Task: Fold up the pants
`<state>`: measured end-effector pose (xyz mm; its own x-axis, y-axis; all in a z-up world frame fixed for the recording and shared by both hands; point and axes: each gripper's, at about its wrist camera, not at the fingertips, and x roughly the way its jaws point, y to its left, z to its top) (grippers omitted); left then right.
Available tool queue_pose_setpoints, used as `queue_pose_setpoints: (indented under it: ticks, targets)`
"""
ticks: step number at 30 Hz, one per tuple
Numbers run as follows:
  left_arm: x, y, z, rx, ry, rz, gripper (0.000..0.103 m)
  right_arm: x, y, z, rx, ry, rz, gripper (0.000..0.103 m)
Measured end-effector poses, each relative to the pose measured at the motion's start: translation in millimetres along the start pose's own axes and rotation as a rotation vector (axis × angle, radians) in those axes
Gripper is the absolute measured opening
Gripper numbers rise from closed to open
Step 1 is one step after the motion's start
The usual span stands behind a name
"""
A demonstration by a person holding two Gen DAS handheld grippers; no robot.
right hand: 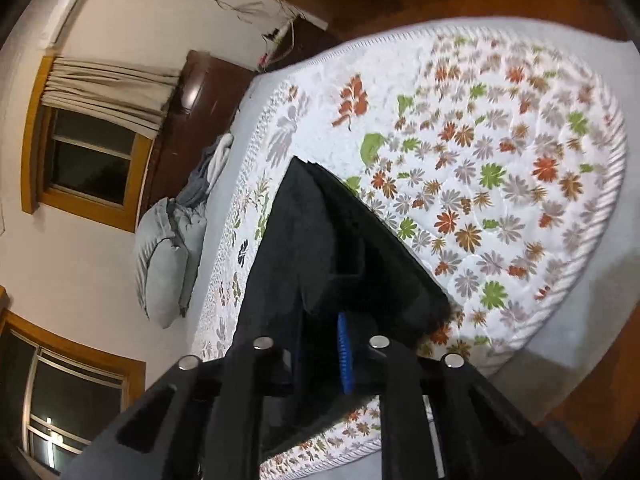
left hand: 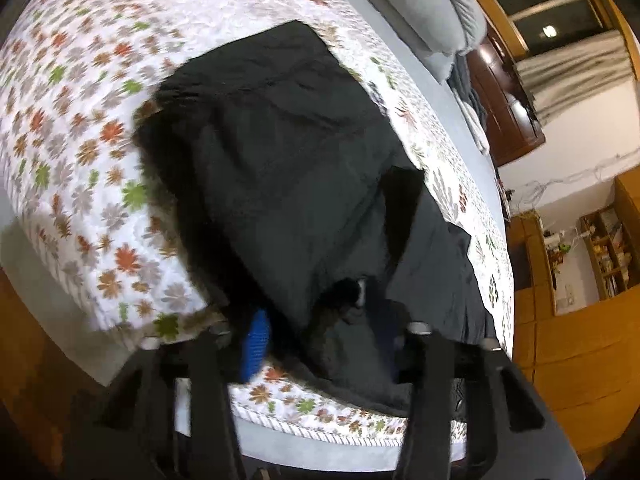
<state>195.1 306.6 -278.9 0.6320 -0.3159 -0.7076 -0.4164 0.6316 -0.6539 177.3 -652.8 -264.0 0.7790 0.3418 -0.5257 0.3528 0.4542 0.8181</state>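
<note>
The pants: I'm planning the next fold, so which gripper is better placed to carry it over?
Probably the right gripper: it pinches the pants at a lifted edge; the left gripper's hold looks blurred.

My pants (left hand: 280,168) are lying on the quilt (left hand: 80,128), which is covering the bed (right hand: 560,332), and they are reaching toward its near edge. I am holding my left gripper (left hand: 320,336) and my right gripper (right hand: 320,356) over that near end, cloth bunching between the fingers. Pillows (right hand: 164,256) are sitting at the bed's head, by the window (right hand: 88,156).
</note>
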Motion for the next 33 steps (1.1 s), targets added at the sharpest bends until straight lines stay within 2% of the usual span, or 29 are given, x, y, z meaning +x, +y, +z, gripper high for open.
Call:
queue_pose_setpoints:
  ticks: [3, 7, 11, 13, 14, 16, 19, 21, 23, 26, 28, 30, 31, 32, 33]
  targets:
    - [1, 11, 1, -0.032, 0.01, -0.027, 0.029, 12, -21, -4, 0.032, 0.036, -0.039, 0.013]
    - [0, 4, 2, 0.013, 0.015, 0.004, 0.027, 15, -23, -1, 0.021, 0.052, -0.032, 0.013]
    - [-3, 3, 1, 0.016, 0.018, 0.003, 0.028, 4, -15, 1, 0.006, 0.042, -0.021, 0.025]
    - [-10, 0, -1, 0.027, 0.012, 0.0, 0.048, -10, -12, 0, -0.011, 0.018, -0.035, 0.027]
    - [-15, -2, -3, 0.04, 0.001, 0.007, 0.054, -17, -10, -1, -0.02, 0.002, -0.047, 0.027]
    - [-33, -10, -3, 0.09, -0.052, 0.054, 0.07, -33, 0, -1, -0.06, -0.039, -0.08, 0.027]
    - [-61, -22, 3, 0.143, -0.139, 0.084, 0.077, -42, 29, -4, -0.162, -0.07, -0.082, 0.027]
    - [-71, -32, 10, 0.183, -0.175, 0.095, 0.078, -35, 47, -7, -0.211, -0.061, -0.065, 0.036]
    - [-75, -43, 20, 0.223, -0.208, 0.112, 0.081, -16, 59, -8, -0.234, -0.024, -0.042, 0.038]
    - [-63, -50, 32, 0.242, -0.185, 0.095, 0.083, 14, 54, -5, -0.206, 0.026, -0.069, 0.038]
    - [-43, -48, 39, 0.259, -0.138, 0.135, 0.083, 27, 40, -3, -0.17, 0.045, -0.122, 0.038]
    - [-19, -35, 46, 0.24, -0.081, 0.189, 0.083, 33, 25, -1, -0.134, 0.062, -0.127, 0.024]
    - [-9, -29, 48, 0.223, -0.066, 0.182, 0.082, 31, 18, 0, -0.119, 0.062, -0.129, 0.02]
    - [-5, -23, 50, 0.213, -0.057, 0.165, 0.082, 28, 15, 1, -0.112, 0.06, -0.118, 0.018]
    - [-4, -21, 51, 0.216, -0.061, 0.159, 0.082, 23, 13, 1, -0.106, 0.057, -0.099, 0.02]
